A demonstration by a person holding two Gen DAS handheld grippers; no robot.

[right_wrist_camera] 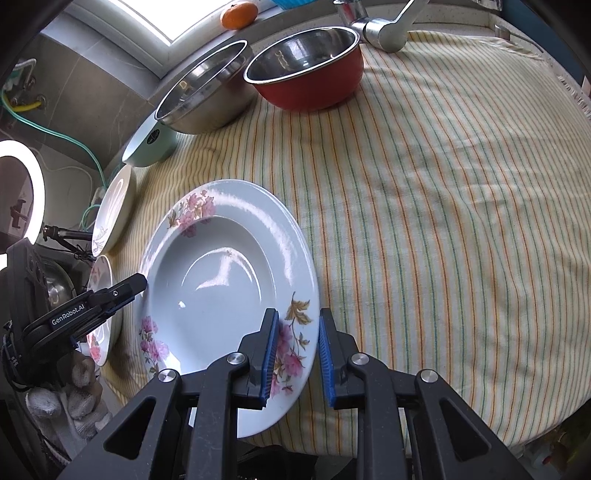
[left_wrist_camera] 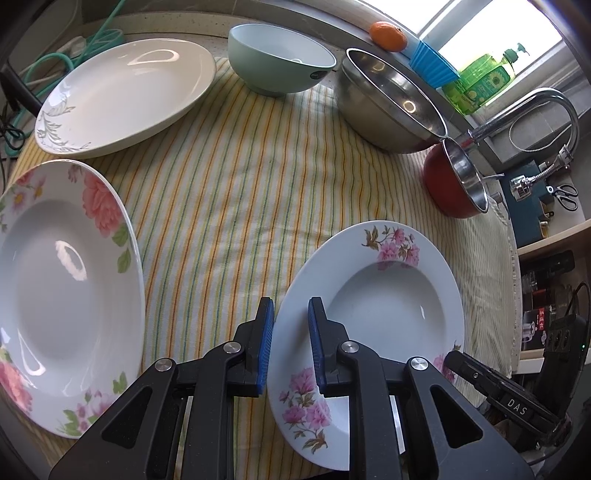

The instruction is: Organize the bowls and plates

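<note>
A deep plate with pink flowers (left_wrist_camera: pixel 369 295) (right_wrist_camera: pixel 221 295) lies on the striped cloth (left_wrist_camera: pixel 229 177) between both grippers. My left gripper (left_wrist_camera: pixel 291 314) is open, its jaws straddling the plate's left rim. My right gripper (right_wrist_camera: pixel 298 325) is open, its jaws straddling the plate's right rim. A larger rose-patterned plate (left_wrist_camera: pixel 62 295) lies at the left, a white plate with a grey leaf pattern (left_wrist_camera: pixel 125 96) behind it. A mint bowl (left_wrist_camera: pixel 277 59), a steel bowl (left_wrist_camera: pixel 391 103) and a red bowl (left_wrist_camera: pixel 454 181) stand along the back.
A faucet (left_wrist_camera: pixel 532 110), green soap bottle (left_wrist_camera: pixel 480 81), blue silicone cup (left_wrist_camera: pixel 432 62) and an orange (left_wrist_camera: pixel 388 35) sit by the window ledge. Green hose (left_wrist_camera: pixel 74 55) lies at the back left. The cloth's right edge drops off near shelves (left_wrist_camera: pixel 554 251).
</note>
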